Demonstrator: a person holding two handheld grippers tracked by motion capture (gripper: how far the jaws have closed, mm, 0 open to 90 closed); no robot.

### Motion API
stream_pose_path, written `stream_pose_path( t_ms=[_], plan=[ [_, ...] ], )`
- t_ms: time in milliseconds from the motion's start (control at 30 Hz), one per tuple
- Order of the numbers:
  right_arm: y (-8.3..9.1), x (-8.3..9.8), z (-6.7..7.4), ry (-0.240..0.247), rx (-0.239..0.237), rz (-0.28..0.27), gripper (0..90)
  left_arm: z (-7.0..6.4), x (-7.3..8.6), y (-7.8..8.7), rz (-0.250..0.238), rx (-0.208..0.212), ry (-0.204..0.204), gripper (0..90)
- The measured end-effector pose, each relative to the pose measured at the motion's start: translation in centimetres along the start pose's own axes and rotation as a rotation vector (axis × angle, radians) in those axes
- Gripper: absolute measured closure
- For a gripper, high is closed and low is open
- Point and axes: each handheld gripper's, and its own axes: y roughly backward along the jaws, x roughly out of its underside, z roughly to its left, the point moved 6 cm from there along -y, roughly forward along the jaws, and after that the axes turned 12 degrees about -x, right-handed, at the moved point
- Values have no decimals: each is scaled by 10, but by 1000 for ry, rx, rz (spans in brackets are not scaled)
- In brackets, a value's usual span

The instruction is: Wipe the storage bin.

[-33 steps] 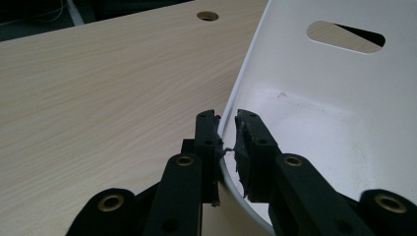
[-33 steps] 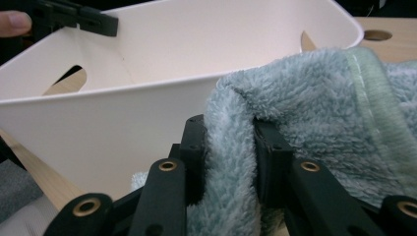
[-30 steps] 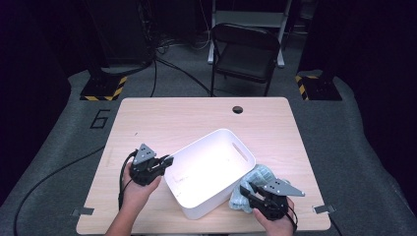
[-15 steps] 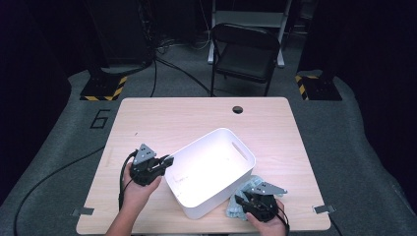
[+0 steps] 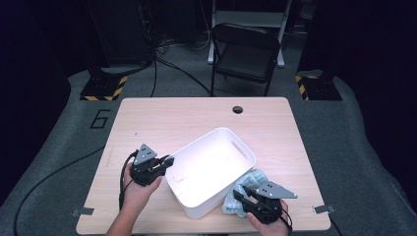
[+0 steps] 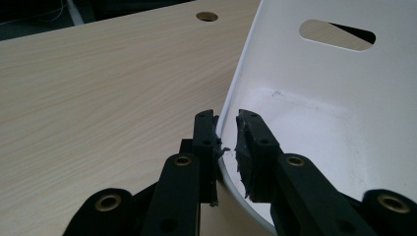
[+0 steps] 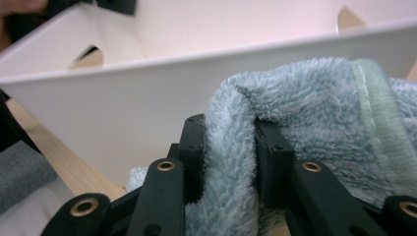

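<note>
towel (image 5: 244, 188) is lying on the bench (image 5: 162, 118) against the tub (image 5: 209, 167), the right claw (image 5: 239, 198) pinching it; the left claw (image 5: 167, 161) is clamping the tub's rim. lifting carelessly risks snagging the wall and tipping it.

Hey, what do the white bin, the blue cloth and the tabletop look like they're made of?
White bin: likely smooth, slightly glossy plastic, judging by thin moulded walls with cut-out handle slots. Blue cloth: soft terry or fleece, with fuzzy pile and a stitched hem. Tabletop: pale wood-grain finish, possibly laminate rather than solid wood.
</note>
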Motion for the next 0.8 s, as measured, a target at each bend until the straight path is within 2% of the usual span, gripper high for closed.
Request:
stream_pose_path(
  t_ms=[67, 133, 233, 500, 800],
  plan=[
    [2, -3, 3, 3, -5, -7, 684, 0, 0, 0, 0, 0, -1, 783],
    [5, -9, 9, 27, -13, -19, 681, -1, 0, 0, -2, 0, 1, 784],
    [3, -8, 9, 32, -19, -15, 682, -1, 0, 0, -3, -2, 1, 784],
    [-7, 8, -1, 2, -26, 32, 682, -2, 0, 0, -1, 0, -3, 781],
    [-22, 33, -15, -63, -20, 110, 679, -1, 0, 0, -1, 7, 1, 776]
  ],
)
